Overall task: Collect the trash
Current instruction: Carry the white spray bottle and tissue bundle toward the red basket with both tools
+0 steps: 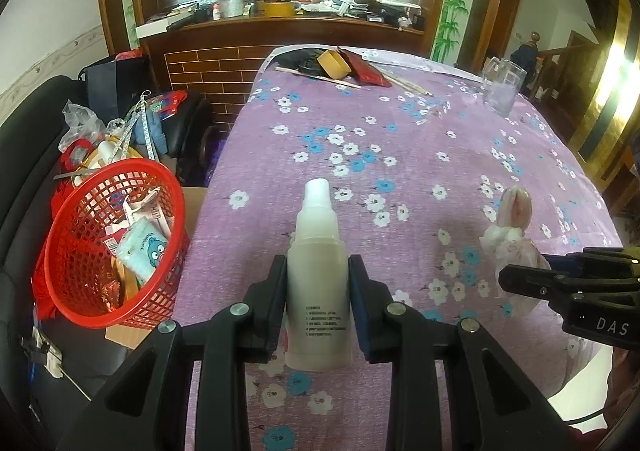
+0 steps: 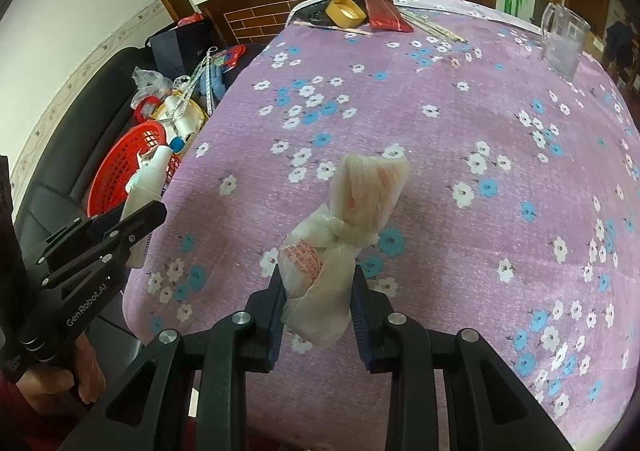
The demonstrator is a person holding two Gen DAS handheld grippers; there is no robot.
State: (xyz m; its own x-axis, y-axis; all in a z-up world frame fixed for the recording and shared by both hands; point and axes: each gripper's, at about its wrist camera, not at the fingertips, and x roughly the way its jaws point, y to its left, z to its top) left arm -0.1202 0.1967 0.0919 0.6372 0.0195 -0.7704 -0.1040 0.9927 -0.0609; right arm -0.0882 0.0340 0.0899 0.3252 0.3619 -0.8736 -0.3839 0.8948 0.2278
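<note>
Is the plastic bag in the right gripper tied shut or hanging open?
Tied shut. The plastic bag is knotted at its middle, bulging above and below the knot, with its lower part clamped in the right gripper.

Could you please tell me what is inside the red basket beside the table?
The red basket holds a light-blue tissue pack with a cartoon face, plus paper and card scraps. Its mesh wall and the top items cover whatever lies at the bottom.
</note>
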